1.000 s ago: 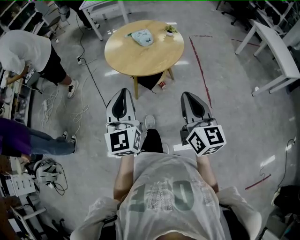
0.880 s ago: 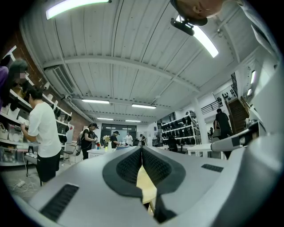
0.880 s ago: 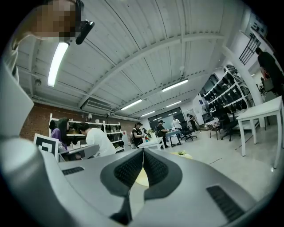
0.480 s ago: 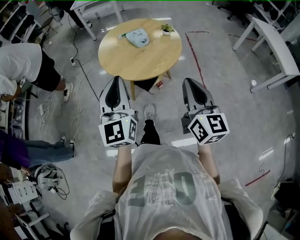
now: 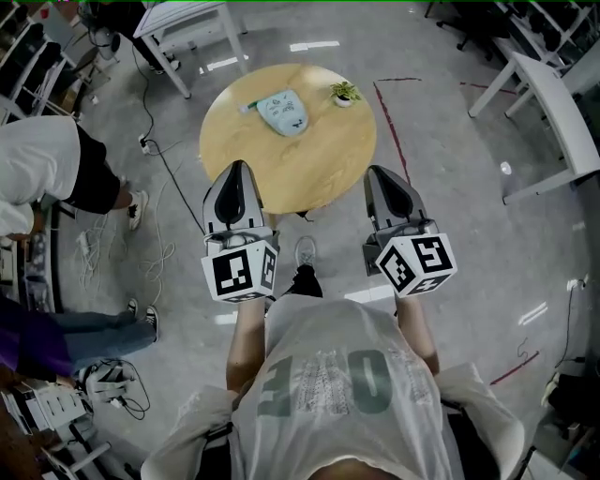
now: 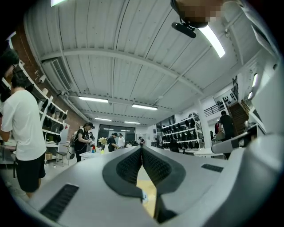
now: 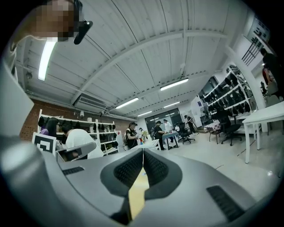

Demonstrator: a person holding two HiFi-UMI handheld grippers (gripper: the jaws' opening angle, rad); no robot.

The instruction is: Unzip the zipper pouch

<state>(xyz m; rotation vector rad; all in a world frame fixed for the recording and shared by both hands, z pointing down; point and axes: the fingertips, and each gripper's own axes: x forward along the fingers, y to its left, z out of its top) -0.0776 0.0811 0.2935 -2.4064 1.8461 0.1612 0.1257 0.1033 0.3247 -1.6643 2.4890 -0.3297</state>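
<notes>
A pale blue-green zipper pouch [image 5: 284,111] lies on the far side of a round wooden table [image 5: 309,164] in the head view. My left gripper [image 5: 235,172] hangs shut at the table's near left edge, well short of the pouch. The right gripper [image 5: 384,176] is shut too, just off the table's near right edge. Neither holds anything. In the left gripper view the left gripper [image 6: 141,150] has its jaws pressed together with a strip of tabletop below. The right gripper [image 7: 143,153] looks the same in the right gripper view. The pouch is hidden in both gripper views.
A small potted plant [image 5: 345,93] stands on the table right of the pouch. A person in a white shirt [image 5: 42,173] bends over at the left, near cables [image 5: 159,225] on the floor. White desks [image 5: 553,112] stand at right and a white table [image 5: 183,23] at the back.
I have walked closer to the table: it has slid nearer in the head view, and both grippers now reach its near edge. Both stayed shut.
</notes>
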